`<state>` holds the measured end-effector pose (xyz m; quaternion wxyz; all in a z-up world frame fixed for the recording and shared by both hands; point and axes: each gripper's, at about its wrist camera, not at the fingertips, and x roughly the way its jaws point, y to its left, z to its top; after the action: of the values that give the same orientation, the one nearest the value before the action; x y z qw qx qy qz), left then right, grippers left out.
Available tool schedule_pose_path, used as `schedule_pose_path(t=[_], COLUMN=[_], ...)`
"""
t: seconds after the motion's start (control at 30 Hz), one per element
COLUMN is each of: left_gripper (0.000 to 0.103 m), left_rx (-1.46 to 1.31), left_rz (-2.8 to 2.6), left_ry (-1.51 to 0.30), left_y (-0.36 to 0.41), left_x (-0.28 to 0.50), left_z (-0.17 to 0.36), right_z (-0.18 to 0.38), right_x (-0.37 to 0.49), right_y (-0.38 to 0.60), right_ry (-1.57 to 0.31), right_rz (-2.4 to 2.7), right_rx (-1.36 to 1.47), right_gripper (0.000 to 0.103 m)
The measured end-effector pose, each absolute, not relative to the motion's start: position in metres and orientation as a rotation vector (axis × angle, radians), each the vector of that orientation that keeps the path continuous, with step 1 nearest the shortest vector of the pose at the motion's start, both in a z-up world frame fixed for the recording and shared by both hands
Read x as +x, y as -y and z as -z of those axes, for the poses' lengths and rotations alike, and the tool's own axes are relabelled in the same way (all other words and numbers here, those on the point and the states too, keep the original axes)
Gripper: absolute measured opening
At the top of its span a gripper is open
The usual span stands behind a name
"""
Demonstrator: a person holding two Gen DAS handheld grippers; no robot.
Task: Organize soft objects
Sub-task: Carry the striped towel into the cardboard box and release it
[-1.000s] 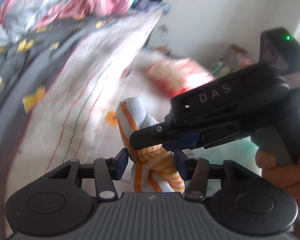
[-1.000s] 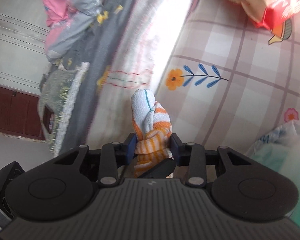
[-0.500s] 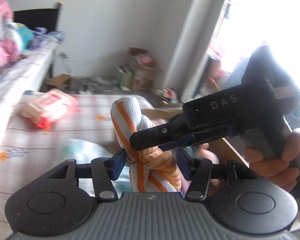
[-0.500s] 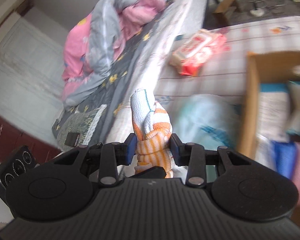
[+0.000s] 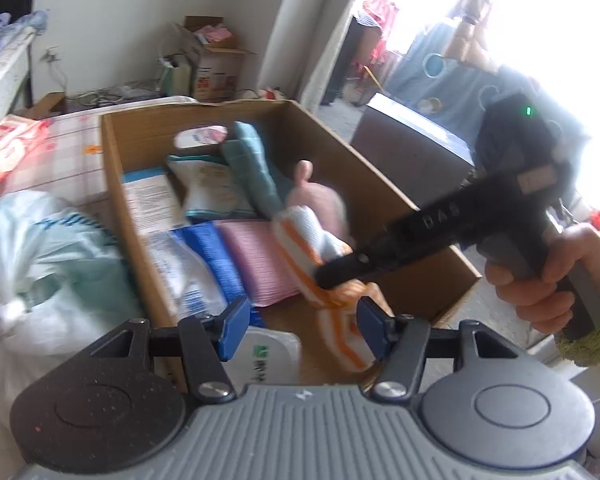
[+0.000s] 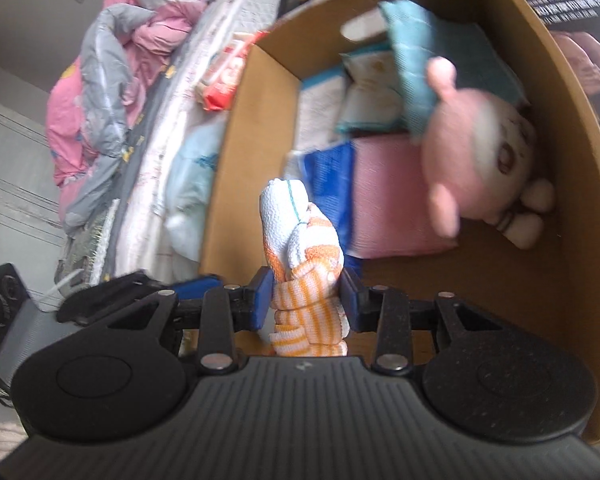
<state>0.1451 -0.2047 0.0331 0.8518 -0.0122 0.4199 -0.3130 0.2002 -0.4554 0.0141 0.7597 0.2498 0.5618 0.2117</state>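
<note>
The right gripper (image 6: 306,304) is clamped on the knotted orange-and-white cloth (image 6: 300,240), its blue pads pressing the striped knot from both sides. The cloth's long axis runs forward along the fingers, the white free end pointing out past the tips toward the box's inside. The cloth hangs above the near end of the open cardboard box (image 6: 572,184), over bare cardboard floor.

In the left wrist view the left gripper (image 5: 300,326) has its jaws opening; the cloth (image 5: 304,248) lies between its pads, its lower end close beside the right-hand pad, though blur hides whether they touch, and with a clear gap to the left-hand pad. The right gripper (image 5: 336,276) crosses in from the right, held by a hand (image 5: 540,280) in a fuzzy green cuff.

Inside the box, the far end is packed: a teal towel (image 6: 412,64) leaning on packets, a pink plush toy (image 6: 480,152) against the right wall, and a pink folded cloth (image 6: 388,196) and a blue pack (image 6: 328,184) flat in the middle. Open room remains at the near end and near right corner. A plastic bag (image 5: 48,260) sits just outside the left wall, and a white lidded tub (image 5: 268,352) sits below the left gripper.
</note>
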Motion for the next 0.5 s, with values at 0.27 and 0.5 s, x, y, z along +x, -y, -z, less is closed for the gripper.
schedule_pose_path(t=[0.27, 0.5], left_gripper=[0.064, 0.066], left_rx=[-0.085, -0.123], left_rz=[0.443, 0.329], left_ry=[-0.840, -0.830], left_y=[0.137, 0.095], left_x=[0.150, 0.136], left_z=[-0.050, -0.056], right_z=[0.037, 0.055], right_x=[0.210, 0.218], right_y=[0.440, 0.418], right_ry=[-1.377, -1.438], right_rz=[-0.506, -0.532], right_rx=[0.422, 0.330], right_gripper=[0.035, 0.036])
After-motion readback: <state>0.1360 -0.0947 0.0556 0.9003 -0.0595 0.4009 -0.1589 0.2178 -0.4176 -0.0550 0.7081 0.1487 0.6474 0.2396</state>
